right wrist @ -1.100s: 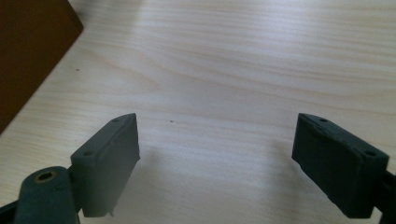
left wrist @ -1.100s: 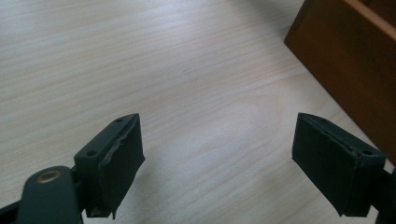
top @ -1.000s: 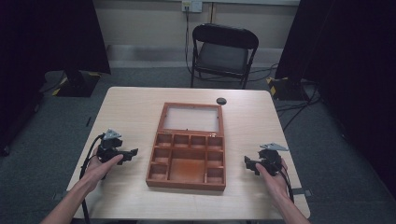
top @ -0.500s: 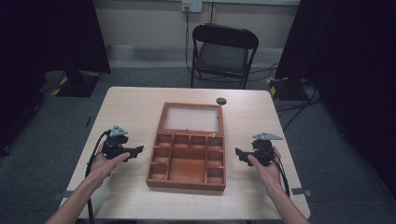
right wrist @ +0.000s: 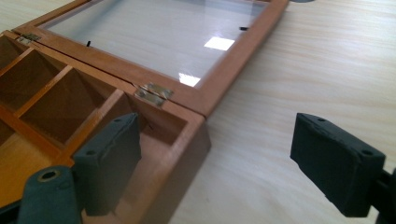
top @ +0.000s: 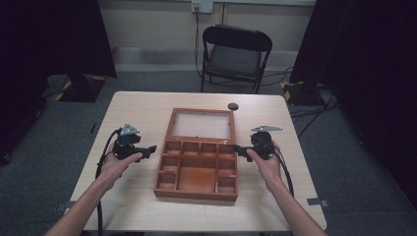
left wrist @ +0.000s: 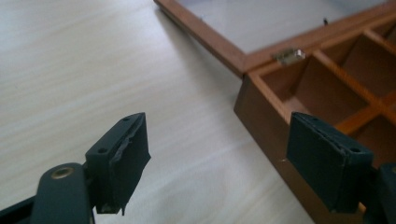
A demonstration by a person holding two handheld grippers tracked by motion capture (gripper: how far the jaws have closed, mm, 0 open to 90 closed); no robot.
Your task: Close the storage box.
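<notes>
Fingers (left wrist: pixel 122 158) spread wide on both grippers, nothing held; since a second ago, moved inward flanking wooden box (top: pixel 197 167), probably to lift or shut it.

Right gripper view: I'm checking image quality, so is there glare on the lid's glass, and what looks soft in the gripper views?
Right gripper view: bright glare patches on the glass lid; near jaws slightly soft. Left gripper view: the wooden box blurs toward its far side. High view: even light on the table, dark surroundings.
</notes>
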